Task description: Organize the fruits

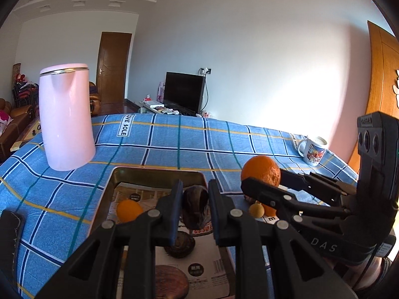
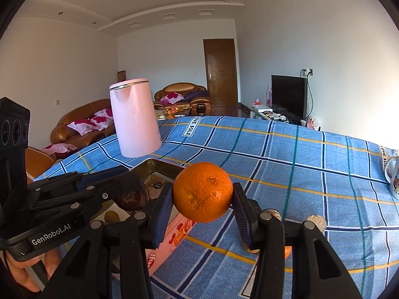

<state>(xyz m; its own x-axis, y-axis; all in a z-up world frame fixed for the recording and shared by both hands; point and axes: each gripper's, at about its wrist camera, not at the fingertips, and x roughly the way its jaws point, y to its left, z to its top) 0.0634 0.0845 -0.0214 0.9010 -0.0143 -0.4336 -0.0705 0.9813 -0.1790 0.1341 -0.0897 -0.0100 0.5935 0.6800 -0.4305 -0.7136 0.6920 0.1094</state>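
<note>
My left gripper (image 1: 195, 191) is shut on a dark brown wrinkled fruit (image 1: 195, 206), held above a metal tray (image 1: 149, 172). In the tray lie a small orange fruit (image 1: 129, 210), another dark fruit (image 1: 179, 248) and a brown round one (image 1: 170, 282). My right gripper (image 2: 203, 189) is shut on a large orange (image 2: 203, 191), lifted over the blue checked cloth just right of the tray (image 2: 159, 165). From the left wrist view this orange (image 1: 260, 174) shows at the right. A small yellow fruit (image 1: 256, 209) lies on the cloth beneath it.
A tall pink kettle (image 1: 66, 119) stands beyond the tray at the left. A printed mug (image 1: 313, 150) sits at the far right of the table. A dark flat object (image 1: 10, 226) lies at the left edge. Small fuzzy brown fruits (image 2: 316, 221) rest beside my right fingers.
</note>
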